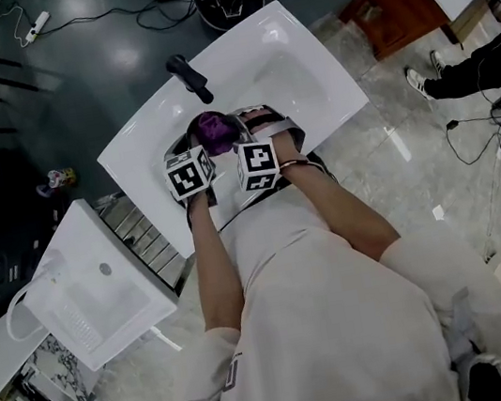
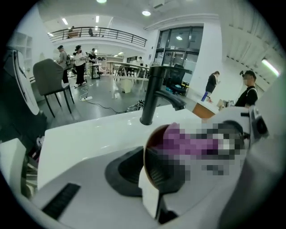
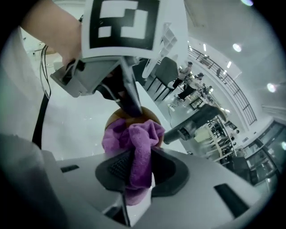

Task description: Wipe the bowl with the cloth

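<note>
While the left gripper (image 2: 149, 179) pinches the rim of the brown bowl (image 2: 155, 137) and the right gripper (image 3: 136, 172) clamps the purple cloth (image 3: 134, 143), hard wiping may lever it free.

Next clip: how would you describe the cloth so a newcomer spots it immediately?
Find the white sink with the black faucet in front of the person. Above its near side, the right gripper pinches the cloth, bunched into a brown bowl. It is the only purple, soft thing there.
</note>
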A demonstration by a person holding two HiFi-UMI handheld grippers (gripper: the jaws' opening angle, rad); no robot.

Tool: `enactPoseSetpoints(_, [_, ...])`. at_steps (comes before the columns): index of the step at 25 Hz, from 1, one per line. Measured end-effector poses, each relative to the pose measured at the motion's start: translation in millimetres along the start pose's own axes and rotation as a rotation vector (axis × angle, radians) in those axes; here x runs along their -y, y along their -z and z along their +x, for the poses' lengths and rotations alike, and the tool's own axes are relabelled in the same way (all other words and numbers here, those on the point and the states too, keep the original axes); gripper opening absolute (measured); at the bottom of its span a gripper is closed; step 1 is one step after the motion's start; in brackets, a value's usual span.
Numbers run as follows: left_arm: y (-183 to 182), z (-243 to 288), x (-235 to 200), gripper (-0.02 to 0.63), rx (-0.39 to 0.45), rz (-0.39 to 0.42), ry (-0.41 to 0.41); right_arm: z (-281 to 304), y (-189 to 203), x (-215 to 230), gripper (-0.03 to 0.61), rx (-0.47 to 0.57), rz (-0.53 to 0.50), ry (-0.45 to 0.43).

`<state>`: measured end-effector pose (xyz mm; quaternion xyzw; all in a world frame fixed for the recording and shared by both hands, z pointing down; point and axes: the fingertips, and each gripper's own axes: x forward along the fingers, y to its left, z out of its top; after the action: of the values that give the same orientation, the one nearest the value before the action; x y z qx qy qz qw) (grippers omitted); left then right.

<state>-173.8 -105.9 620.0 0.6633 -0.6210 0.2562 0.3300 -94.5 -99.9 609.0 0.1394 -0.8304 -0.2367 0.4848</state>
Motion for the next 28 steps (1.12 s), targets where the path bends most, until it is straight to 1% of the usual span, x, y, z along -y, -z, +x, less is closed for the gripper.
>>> enactPoseSetpoints(4, [-9, -4, 2, 0.021, 0.031, -0.061, 0.029, -1, -19, -31, 0.087, 0.032, -0.087, -0.094])
enactPoseSetpoints(6, [-12, -4, 10, 0.021, 0.033, -0.079, 0.066, -2, -29, -39, 0.087, 0.052, -0.123, -0.111])
enactPoseSetpoints(8, [-11, -2, 19, 0.021, 0.02, -0.058, 0.094, 0, -33, -37, 0.087, 0.055, -0.135, -0.103])
enactPoseSetpoints(10, [-9, 0, 27, 0.017, 0.005, -0.035, 0.123, 1, -30, -30, 0.088, 0.051, -0.111, -0.084])
enactPoseSetpoints(12, [-5, 1, 36, 0.017, -0.015, -0.021, 0.154, 1, -20, -20, 0.089, 0.046, -0.064, -0.058])
enactPoseSetpoints(13, [-2, 2, 40, 0.017, -0.03, -0.002, 0.165, 1, -15, -14, 0.089, 0.04, -0.043, -0.04])
enactPoseSetpoints(16, [6, 6, 54, 0.014, -0.07, 0.09, 0.183, 0, -1, 1, 0.091, 0.018, 0.008, 0.011])
enactPoseSetpoints(18, [9, 8, 59, 0.015, -0.08, 0.112, 0.194, -1, 4, 6, 0.091, 0.017, 0.043, 0.023])
enactPoseSetpoints(20, [11, 11, 54, 0.014, -0.089, 0.12, 0.182, -1, 5, 10, 0.094, 0.029, 0.07, 0.024])
enactPoseSetpoints(24, [18, 14, 31, 0.012, -0.106, 0.117, 0.114, -8, 5, 27, 0.094, 0.052, 0.11, 0.056])
enactPoseSetpoints(26, [22, 12, 22, 0.012, -0.107, 0.114, 0.095, -11, 14, 38, 0.092, 0.044, 0.136, 0.088])
enactPoseSetpoints(28, [24, 10, 15, 0.012, -0.101, 0.123, 0.08, -12, 32, 51, 0.092, 0.01, 0.184, 0.123])
